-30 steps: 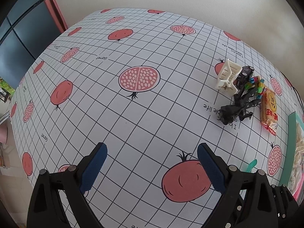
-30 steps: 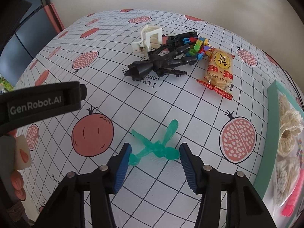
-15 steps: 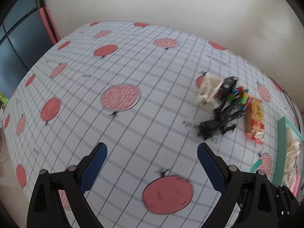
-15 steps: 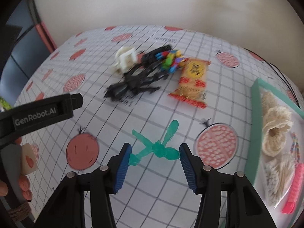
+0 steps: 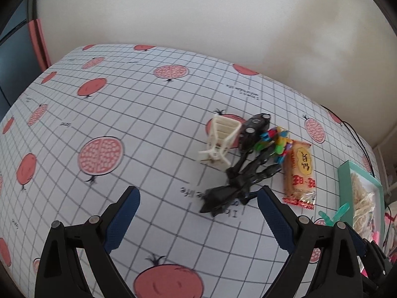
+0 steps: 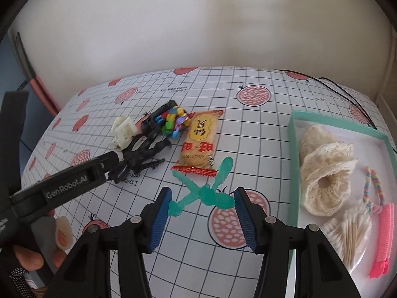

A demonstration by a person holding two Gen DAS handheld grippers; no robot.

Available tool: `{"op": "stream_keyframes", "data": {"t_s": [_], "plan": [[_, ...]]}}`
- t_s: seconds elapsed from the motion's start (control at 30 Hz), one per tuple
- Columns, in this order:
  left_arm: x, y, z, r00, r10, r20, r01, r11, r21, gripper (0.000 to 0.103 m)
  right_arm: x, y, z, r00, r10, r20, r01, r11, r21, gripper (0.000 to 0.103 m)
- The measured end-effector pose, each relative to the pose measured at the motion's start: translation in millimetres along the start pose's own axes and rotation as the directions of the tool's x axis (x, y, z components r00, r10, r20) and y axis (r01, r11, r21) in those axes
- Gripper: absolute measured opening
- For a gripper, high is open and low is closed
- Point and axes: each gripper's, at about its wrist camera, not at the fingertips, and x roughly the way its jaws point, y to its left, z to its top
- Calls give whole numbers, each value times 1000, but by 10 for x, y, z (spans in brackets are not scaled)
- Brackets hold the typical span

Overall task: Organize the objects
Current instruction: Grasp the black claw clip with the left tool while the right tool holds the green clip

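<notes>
R gripper: jaws apart, blue pads either side of the green plastic clip, lower centre of right wrist view; contact w/ pads can't be told. Clip lies on the pomegranate-print tablecloth, its upper arm touching the bottom edge of the orange snack packet. Teal tray at frame right, its left wall just beside the clip w/ a strip of bare cloth between; inside: cream lace scrunchie, bag of cotton swabs, pink hair clip. Cluster upper left of packet: black claw clips, coloured small clips, cream clip.

L gripper: jaws wide apart, nothing between them, low in left wrist view; big open cloth to frame left and centre, wall beyond the far table edge.

Vs 0.5 s ago: R view has tilted, tray now fuller in frame, clip sits the same between the pads. L view nearer the black clips, which now lie just ahead of its right pad.
</notes>
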Motion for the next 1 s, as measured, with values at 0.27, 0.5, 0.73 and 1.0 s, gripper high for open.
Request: {"op": "stream_keyframes", "data": {"t_s": [0.27, 0.5, 0.73, 1.0], "plan": [[120, -119, 19, 1000, -19, 5, 19, 1000, 21, 87, -3, -92, -7, 1000, 4, 0, -4, 1000, 17, 55], [217, -193, 0, 999, -34, -7, 34, 999, 29, 72, 28, -160, -24, 1000, -1, -9, 1, 1000, 29, 55], [285, -251, -37, 999, -30, -22, 31, 999, 38, 53, 35, -169, -24, 1000, 0, -8, 0, 1000, 18, 55], [261, -258, -50, 999, -35, -14, 35, 999, 40, 52, 45, -218, -28, 1000, 3, -8, -3, 999, 37, 55]]}}
